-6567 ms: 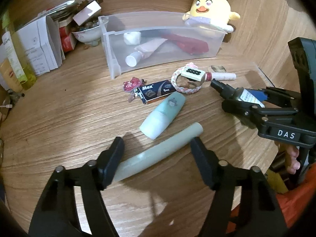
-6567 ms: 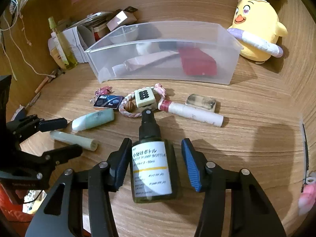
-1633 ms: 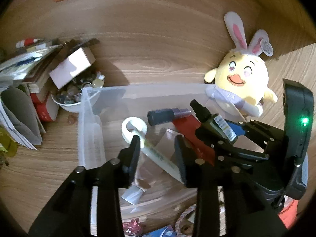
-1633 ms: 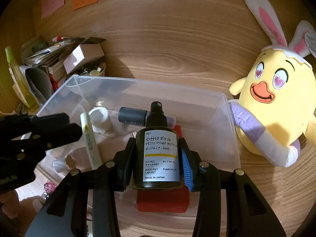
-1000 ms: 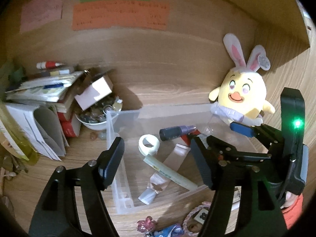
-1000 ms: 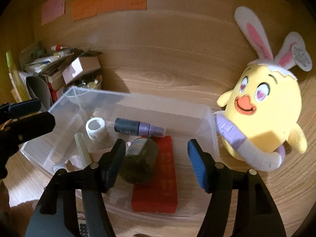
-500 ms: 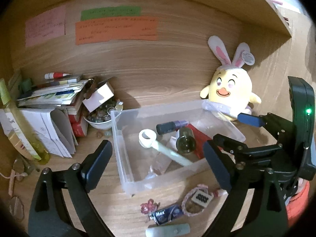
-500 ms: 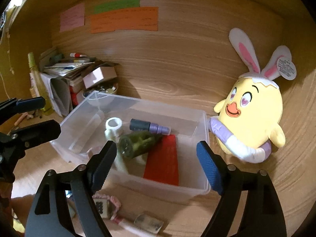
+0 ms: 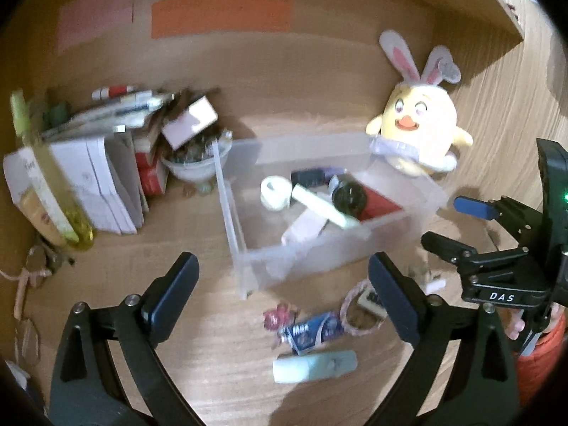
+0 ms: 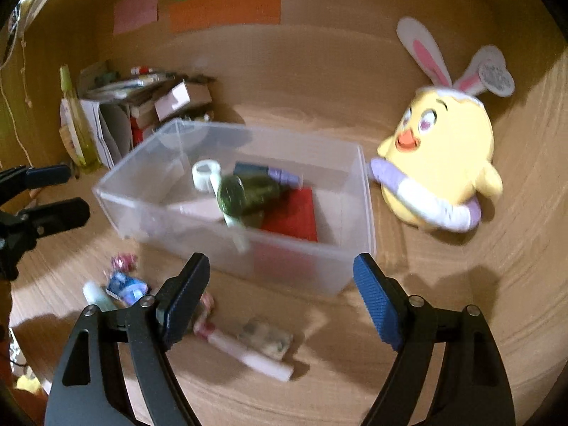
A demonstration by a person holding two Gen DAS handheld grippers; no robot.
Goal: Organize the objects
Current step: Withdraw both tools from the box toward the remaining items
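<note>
A clear plastic bin (image 9: 422,193) (image 10: 351,248) stands on the wooden desk. Inside lie a dark green pump bottle (image 9: 349,197) (image 10: 248,191), a pale green tube (image 9: 321,206), a white tape roll (image 9: 273,191) (image 10: 204,174), a dark purple-ended tube (image 10: 266,174) and a red flat box (image 10: 291,214). In front of the bin lie a mint tube (image 9: 314,365), a blue Max box (image 9: 312,328), a rope ring with a tile (image 9: 362,307) and a white stick (image 10: 248,353). My left gripper (image 9: 284,301) is open and empty. My right gripper (image 10: 282,294) is open and empty, in front of the bin.
A yellow bunny-eared plush (image 9: 417,138) (image 10: 440,170) sits right of the bin. Stacked papers and boxes (image 9: 103,174), a bowl of small items (image 9: 197,163) and a yellow-green bottle (image 10: 76,117) crowd the back left. Sticky notes (image 10: 227,5) hang on the back wall.
Both grippers let go of their items into the bin, the left the pale green tube and the right the pump bottle, and have drawn back toward me, open.
</note>
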